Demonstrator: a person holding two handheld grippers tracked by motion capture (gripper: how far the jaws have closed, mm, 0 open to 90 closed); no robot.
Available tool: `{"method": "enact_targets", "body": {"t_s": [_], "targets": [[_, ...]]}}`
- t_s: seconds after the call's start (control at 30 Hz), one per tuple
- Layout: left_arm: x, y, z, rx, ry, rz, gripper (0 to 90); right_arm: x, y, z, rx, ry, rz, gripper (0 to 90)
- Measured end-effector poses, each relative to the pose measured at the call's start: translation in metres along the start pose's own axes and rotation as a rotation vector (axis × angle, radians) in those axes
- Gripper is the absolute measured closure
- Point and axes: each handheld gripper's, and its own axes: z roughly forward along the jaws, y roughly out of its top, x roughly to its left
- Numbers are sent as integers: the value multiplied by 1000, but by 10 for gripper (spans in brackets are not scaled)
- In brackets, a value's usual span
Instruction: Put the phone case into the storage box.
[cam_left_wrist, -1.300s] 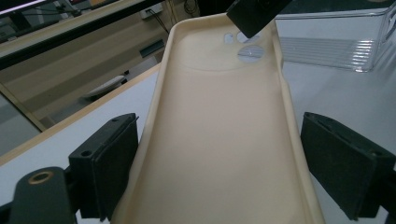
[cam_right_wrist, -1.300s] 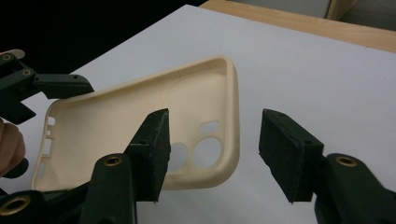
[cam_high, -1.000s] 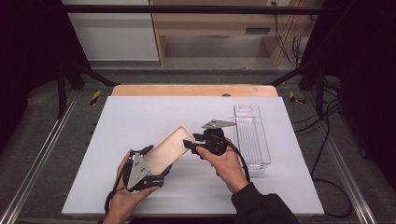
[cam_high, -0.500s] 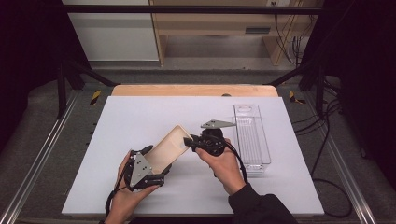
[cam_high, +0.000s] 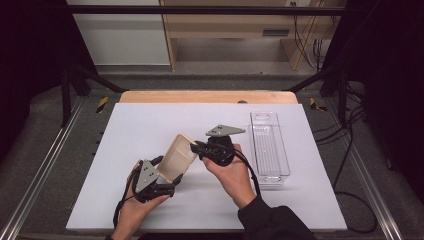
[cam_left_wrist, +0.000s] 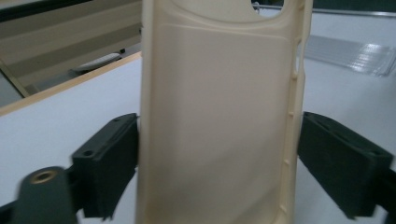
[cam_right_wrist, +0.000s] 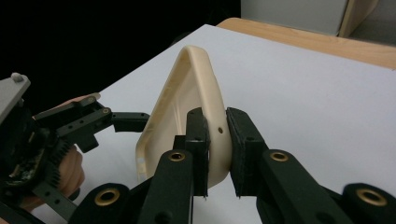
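Gripping both tongs (cam_high: 172, 177) (cam_right_wrist: 217, 149), cream phone case (cam_left_wrist: 219, 116), unmarked.

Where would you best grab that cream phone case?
Probably by its thin side walls. The cream soft-plastic phone case is a shallow shell: the left tongs span its width, while the right tongs pinch one corner's rim from the far end.
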Motion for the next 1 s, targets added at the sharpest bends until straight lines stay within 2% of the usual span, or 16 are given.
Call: {"method": "enact_targets", "body": {"t_s": [0.07, 0.2, 0.33, 0.47, 0.57, 0.77, 0.9, 1.0], "targets": [[1, 0, -2, -20, -18, -30, 102, -1, 3, 0, 3, -9, -11, 795], [1, 1, -7, -49, -40, -59, 66, -7, 7, -3, 1, -29, -30, 795], [4, 1, -16, -70, -53, -82, 56, -21, 13, -11, -3, -51, -39, 796], [14, -3, -25, -80, -52, -131, 51, -37, 19, -21, -12, -59, -50, 796], [21, -9, -35, -80, -29, -146, 46, -47, 24, -28, -8, -69, -61, 796], [42, -24, -60, -99, 50, -204, 44, -62, 34, -40, 14, -82, -103, 797], [57, -31, -67, -112, 96, -232, 44, -72, 41, -47, 29, -100, -119, 797], [63, -34, -69, -112, 104, -236, 44, -78, 47, -54, 30, -109, -133, 797]]}}
